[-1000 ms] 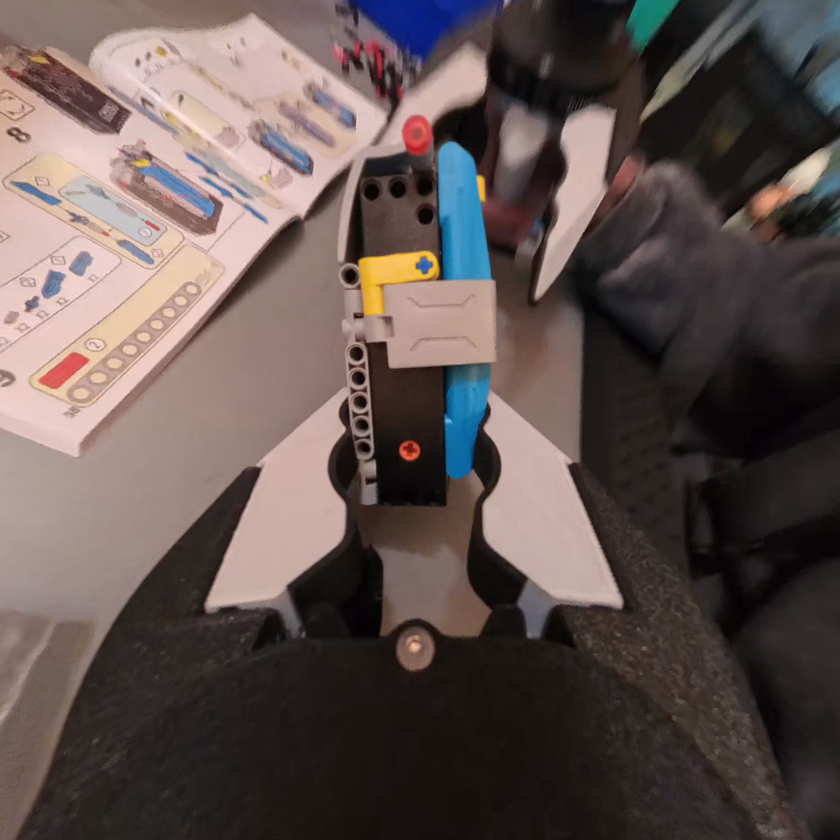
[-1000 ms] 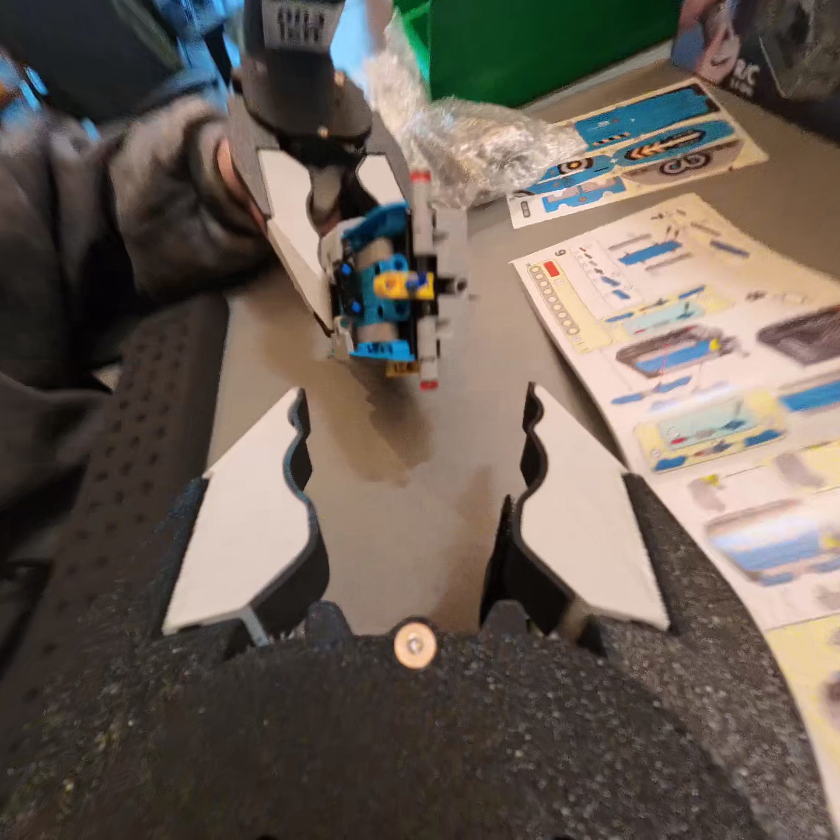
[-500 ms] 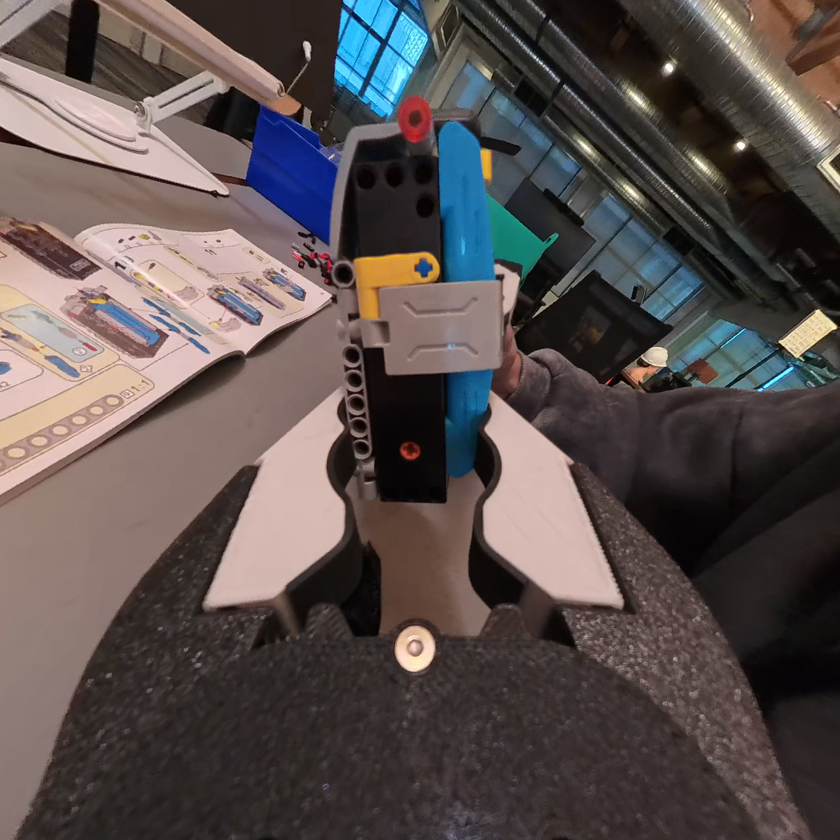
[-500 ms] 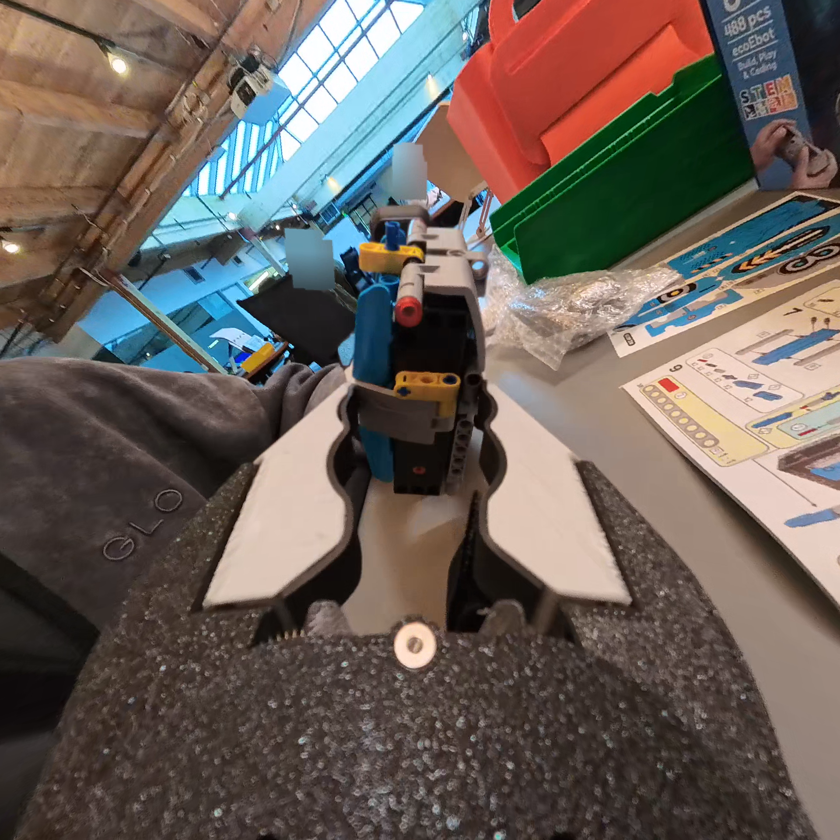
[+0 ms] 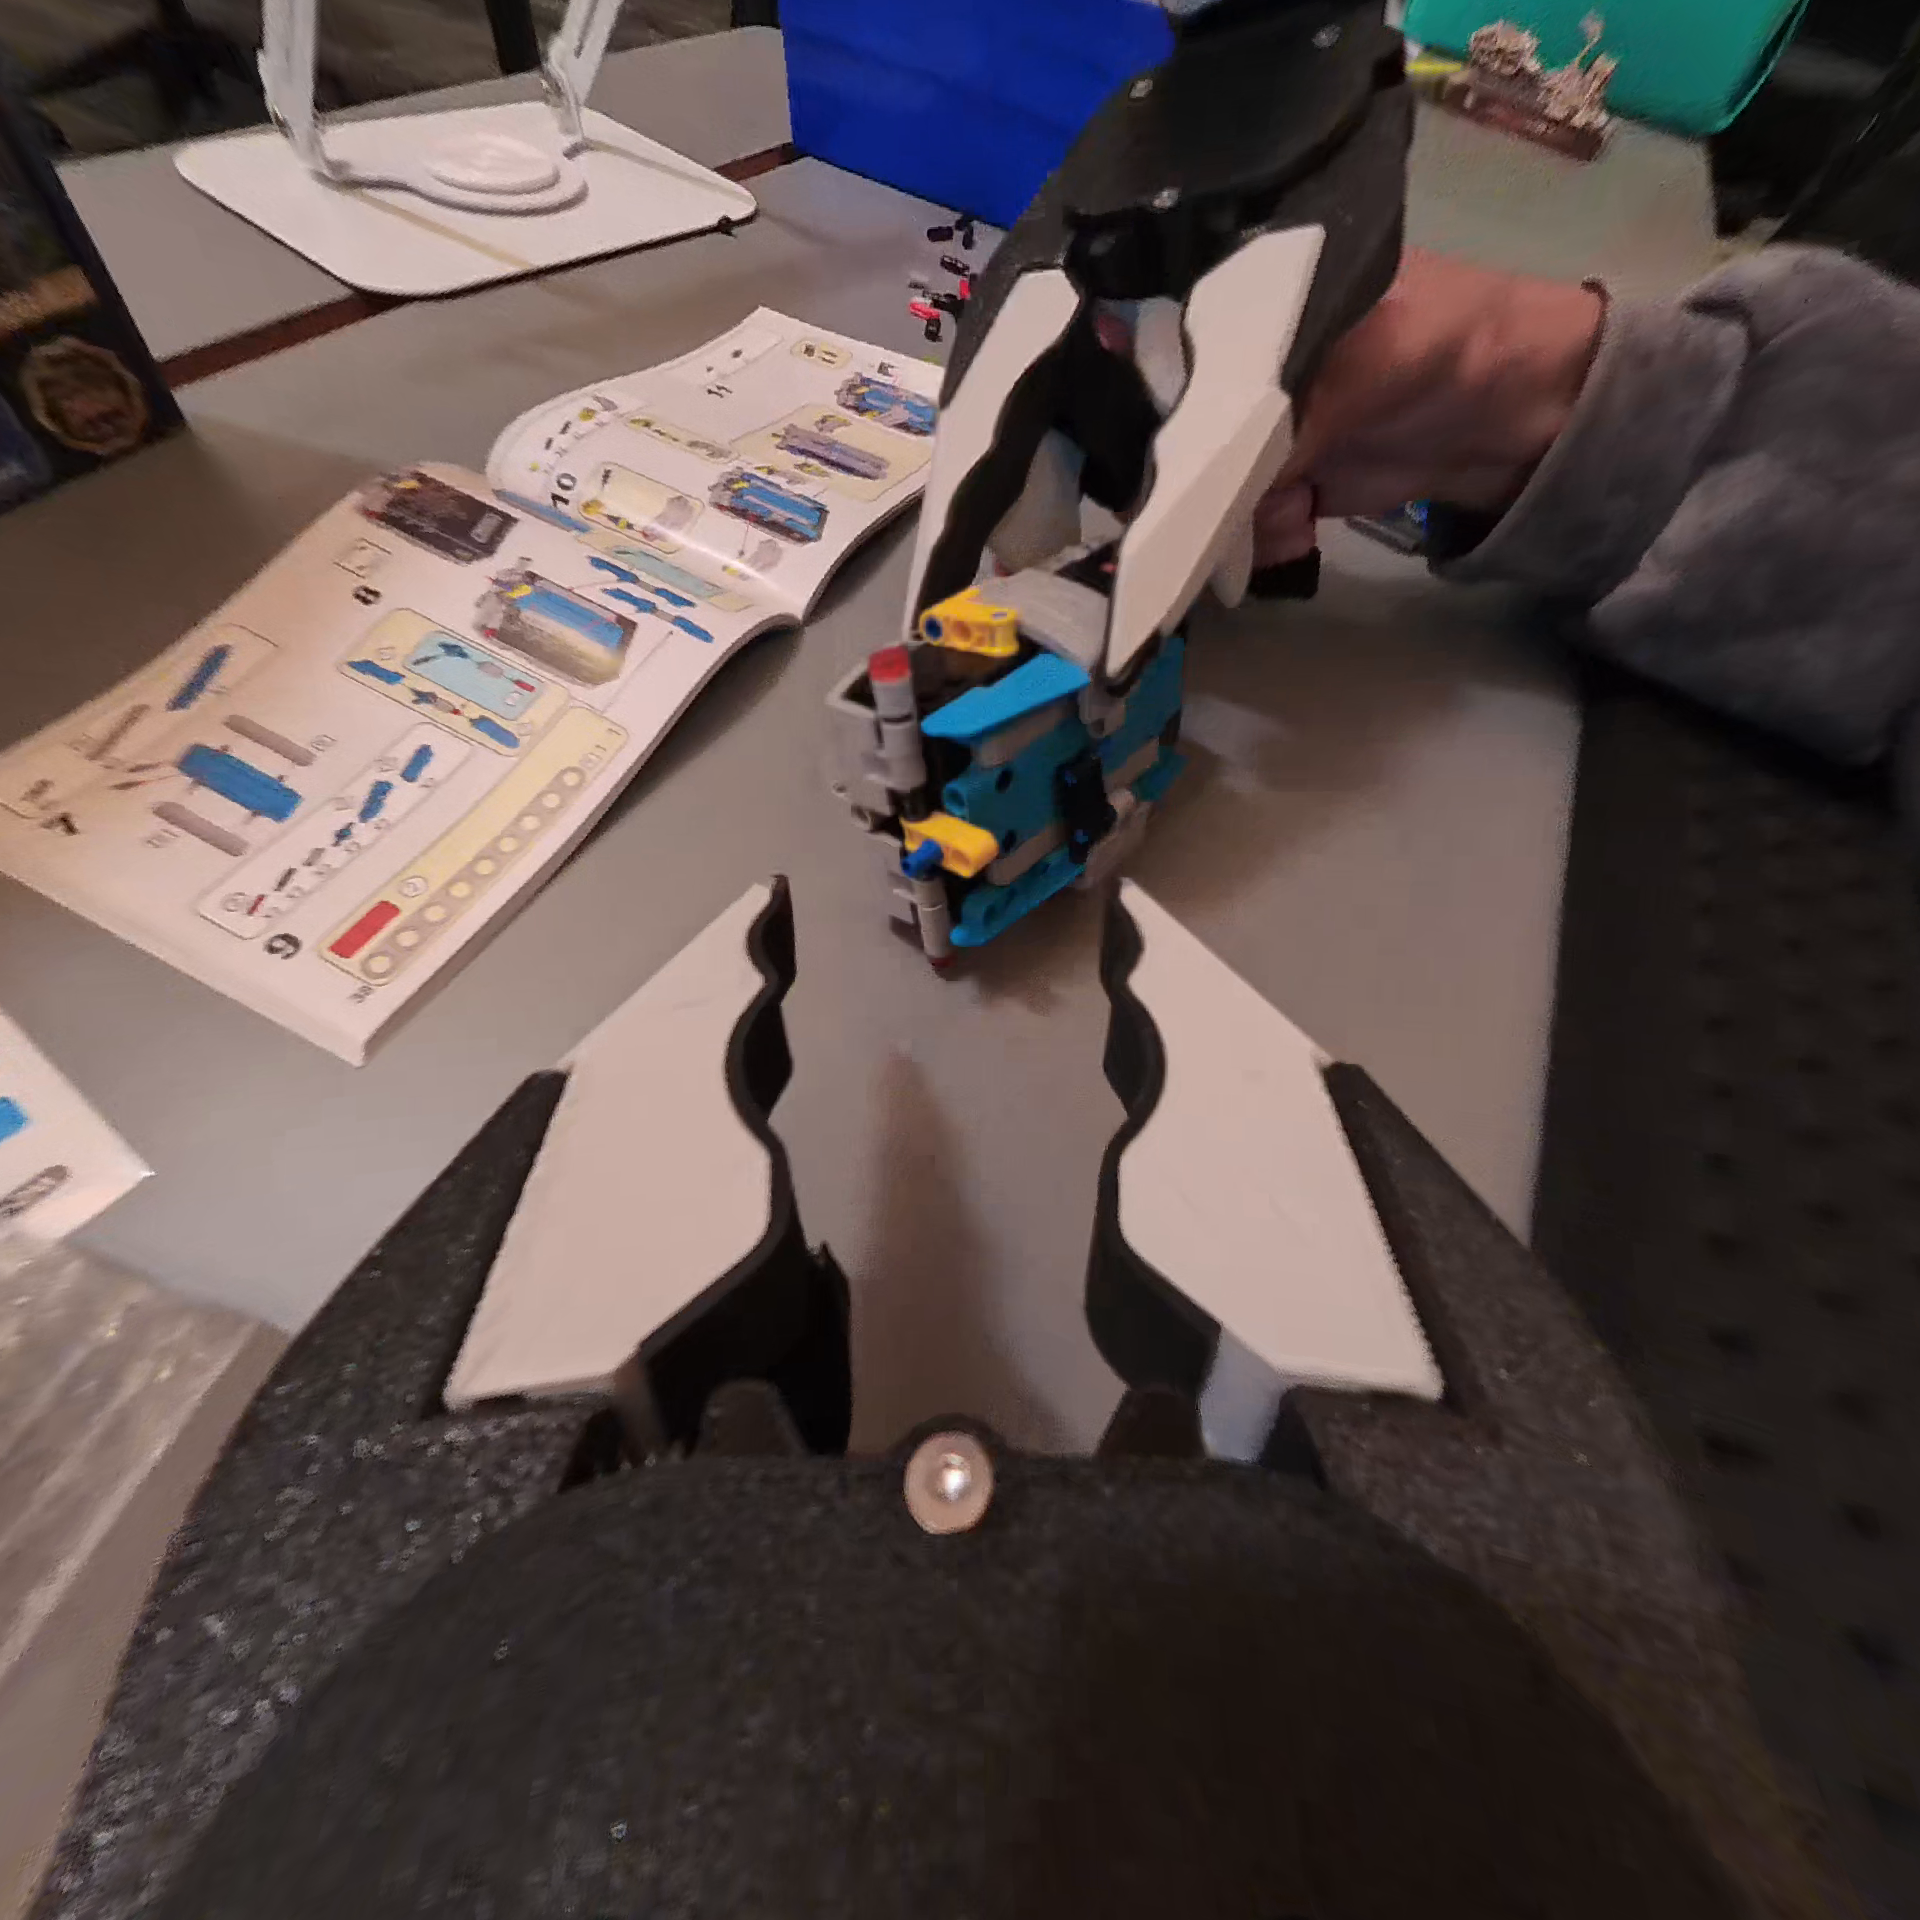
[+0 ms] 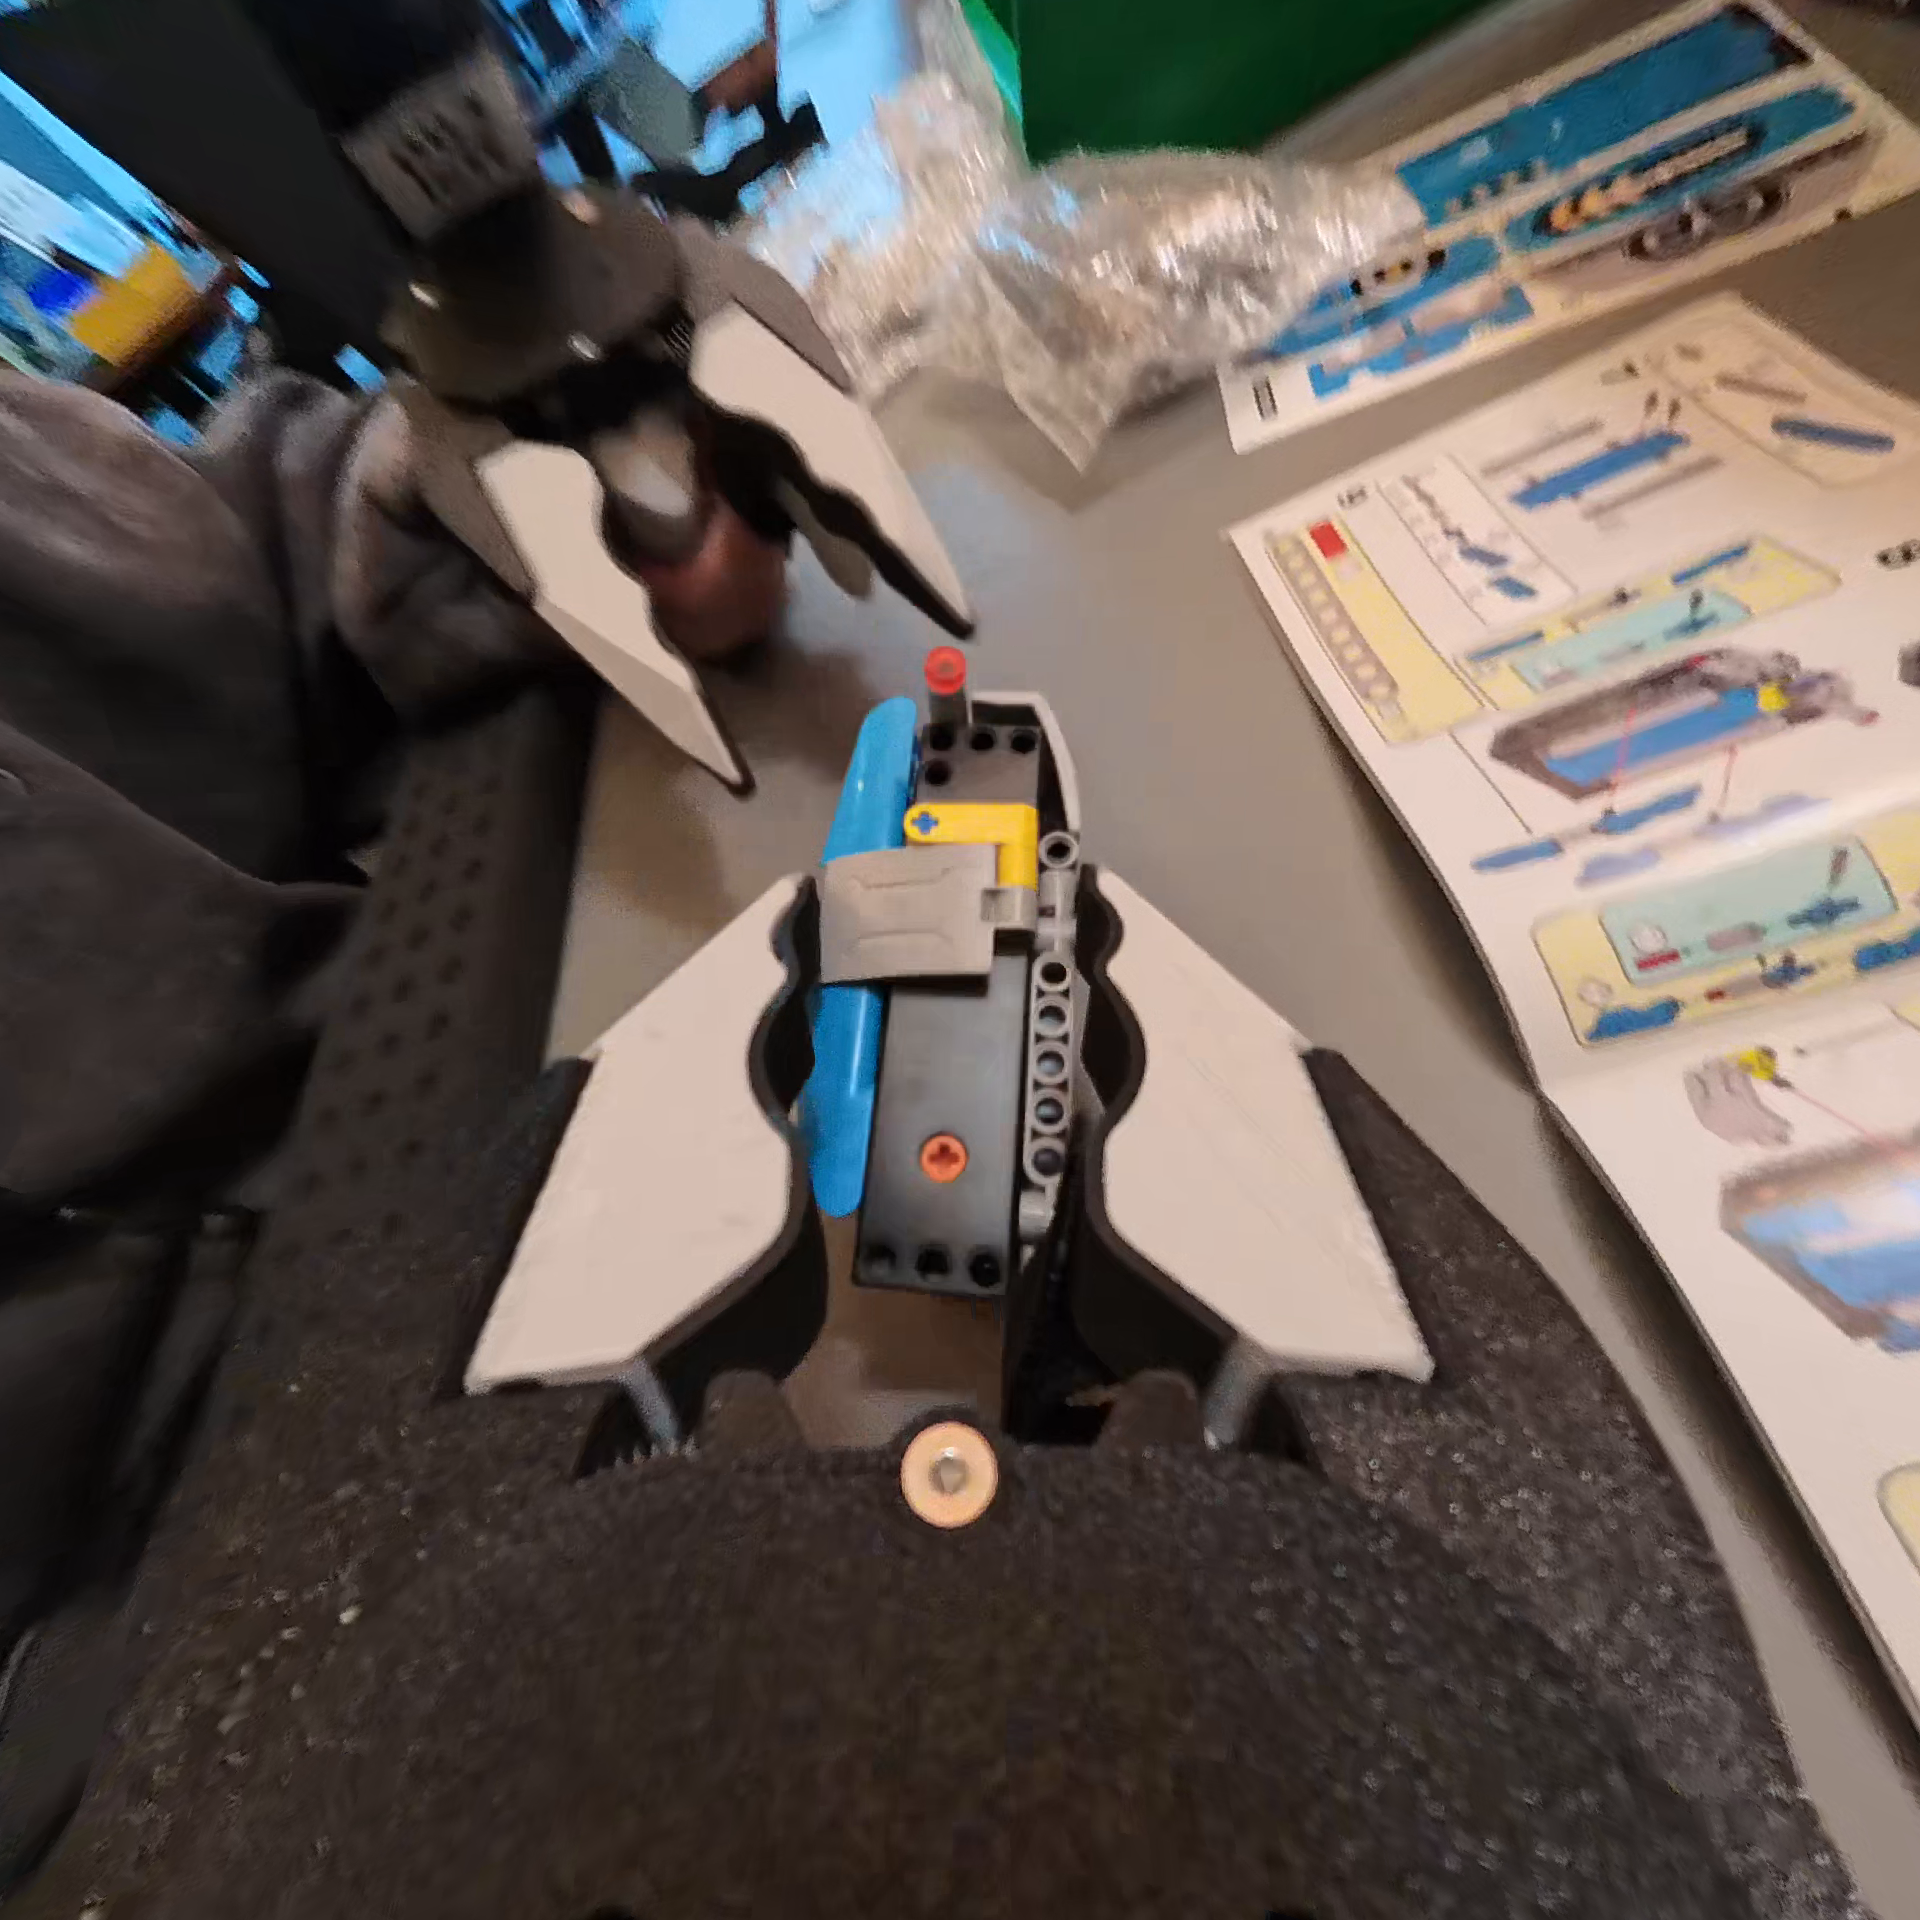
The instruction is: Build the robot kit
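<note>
**Left gripper empty and parted; right gripper clamped on brick model**

Left gripper (image 5: pixel 945 902): jaws stand wide apart with nothing between them, only bare grey table (image 5: pixel 1299 935) showing in the gap. Its tips sit just short of the brick model (image 5: pixel 1018 769), not touching it. An open instruction booklet (image 5: pixel 499 675) lies to its left.

Brick model: a blue, black and grey assembly with yellow connectors and a red-tipped axle. It is near the table edge, beside a black perforated mat (image 5: pixel 1714 1039). Whether its lower end rests on the table cannot be told.

Right gripper (image 6: pixel 951 883): jaws narrowed onto the model's two flanks, held from above by a person's hand (image 5: pixel 1434 395).
</note>
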`<action>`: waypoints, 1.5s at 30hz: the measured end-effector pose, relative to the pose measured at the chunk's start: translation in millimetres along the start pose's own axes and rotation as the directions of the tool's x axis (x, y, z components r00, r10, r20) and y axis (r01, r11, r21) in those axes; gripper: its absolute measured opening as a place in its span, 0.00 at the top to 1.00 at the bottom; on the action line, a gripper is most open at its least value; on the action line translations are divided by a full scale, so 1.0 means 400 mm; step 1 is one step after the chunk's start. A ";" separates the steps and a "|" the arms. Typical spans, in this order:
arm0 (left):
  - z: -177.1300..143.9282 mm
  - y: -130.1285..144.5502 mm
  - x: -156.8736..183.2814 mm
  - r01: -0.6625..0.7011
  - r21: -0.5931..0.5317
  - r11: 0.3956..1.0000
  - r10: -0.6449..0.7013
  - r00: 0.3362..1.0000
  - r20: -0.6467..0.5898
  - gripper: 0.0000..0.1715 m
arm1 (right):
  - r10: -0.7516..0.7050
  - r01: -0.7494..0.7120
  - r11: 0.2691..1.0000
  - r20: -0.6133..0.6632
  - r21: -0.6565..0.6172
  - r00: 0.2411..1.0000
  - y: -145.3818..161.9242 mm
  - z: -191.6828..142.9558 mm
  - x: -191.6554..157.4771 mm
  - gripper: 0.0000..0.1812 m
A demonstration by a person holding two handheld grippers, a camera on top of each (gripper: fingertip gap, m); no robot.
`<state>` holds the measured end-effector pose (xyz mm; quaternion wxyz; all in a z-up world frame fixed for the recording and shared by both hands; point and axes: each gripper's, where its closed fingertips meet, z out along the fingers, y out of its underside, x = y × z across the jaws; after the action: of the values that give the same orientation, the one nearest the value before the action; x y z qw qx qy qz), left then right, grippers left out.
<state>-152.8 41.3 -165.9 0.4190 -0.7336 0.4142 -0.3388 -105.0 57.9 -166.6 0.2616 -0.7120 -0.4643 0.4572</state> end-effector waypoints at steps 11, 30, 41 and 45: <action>0.078 -0.007 0.098 -0.514 -0.099 0.852 0.520 0.852 0.060 0.78 | 0.049 -0.047 0.998 0.076 -0.035 0.996 -0.001 0.001 0.010 0.72; 0.106 -0.003 0.067 -0.839 -0.175 0.515 0.844 0.532 -0.068 0.84 | 0.136 -0.134 0.991 0.223 -0.022 0.965 -0.008 0.005 0.025 0.72; 0.119 -0.008 0.074 -0.836 -0.074 0.544 0.827 0.549 -0.125 0.85 | 0.200 -0.201 0.979 0.284 -0.026 0.938 -0.012 0.009 0.030 0.72; 0.117 -0.006 0.071 -0.823 -0.066 0.564 0.814 0.568 -0.124 0.86 | 0.189 -0.194 0.981 0.291 -0.012 0.938 -0.013 0.009 0.029 0.71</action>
<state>-100.2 32.2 -179.3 0.4680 -0.4671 0.7421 -0.1100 -108.6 70.5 -168.9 0.1508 -0.6765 -0.4223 0.5842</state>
